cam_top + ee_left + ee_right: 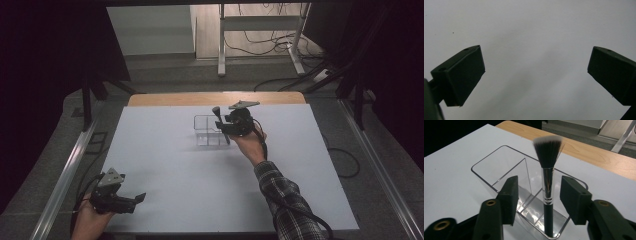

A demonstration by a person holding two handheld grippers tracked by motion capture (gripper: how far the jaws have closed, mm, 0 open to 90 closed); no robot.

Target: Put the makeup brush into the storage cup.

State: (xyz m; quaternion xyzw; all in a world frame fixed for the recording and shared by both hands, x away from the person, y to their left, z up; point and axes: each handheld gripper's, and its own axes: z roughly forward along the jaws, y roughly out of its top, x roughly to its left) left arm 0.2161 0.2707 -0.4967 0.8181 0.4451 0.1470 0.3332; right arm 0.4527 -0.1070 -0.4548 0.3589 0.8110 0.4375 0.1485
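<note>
The right gripper (537, 200) sits at the bottom of the right gripper view with its two black jaws apart, one on each side of a makeup brush (548, 192). Neither pad touches the brush; a gap shows on both sides of the handle. The brush stands upright in a clear organizer (499, 165), its foot in the compartment nearest the camera at lower centre. Its dark bristles with pale tips are slightly blurred, at upper centre of the frame. The lower edge of the frame cuts off the organizer's near wall, and the see-through dividers make the number of compartments hard to count; at least three show.

In the high view the right gripper (225, 125) lies just right of centre, against the organizer (205, 131), with the brush (218, 120) leaning out of it. The hand hides part of the gripper's body.

One brush, one organizer, two grippers.

The left gripper (137, 198) rests at lower left of the high view on the pale table (165, 165), well apart from the organizer. In the left gripper view its jaws stand wide apart, cut off by the frame edges, with bare table (534, 37) between them.
</note>
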